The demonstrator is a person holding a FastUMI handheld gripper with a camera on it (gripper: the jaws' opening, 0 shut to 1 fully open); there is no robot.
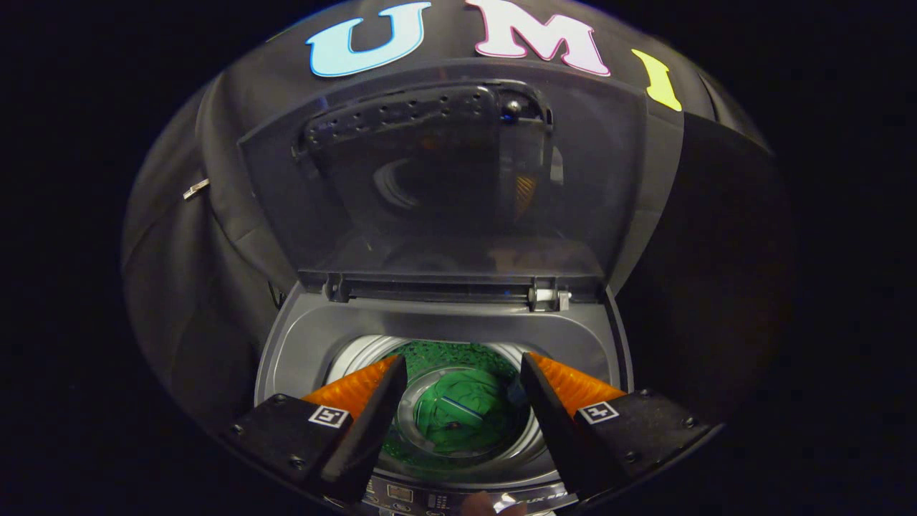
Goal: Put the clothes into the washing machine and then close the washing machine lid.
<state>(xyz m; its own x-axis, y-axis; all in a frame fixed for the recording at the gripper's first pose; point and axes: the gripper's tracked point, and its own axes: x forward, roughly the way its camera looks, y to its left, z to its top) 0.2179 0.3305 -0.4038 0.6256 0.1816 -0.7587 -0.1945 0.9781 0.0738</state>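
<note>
Your claw [464, 373] hangs with fingers spread above the washing machine [301, 344]; clothes [458, 419] lie in its drum below, the lid [444, 172] upright behind.

Green clothes [458, 419] lie in a silver drum [358, 355] between orange-and-black fingers [372, 390]; beyond them, the lid [444, 179] is dark grey

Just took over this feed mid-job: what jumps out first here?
The washing machine's lid stands raised upright beyond the fingers, dark and see-through, hinged at the back of the opening. Below it, green clothes lie down in the drum, seen between the fingers. The hand-held gripper hangs open over the drum, its orange-and-black fingers spread wide and holding nothing.
</note>
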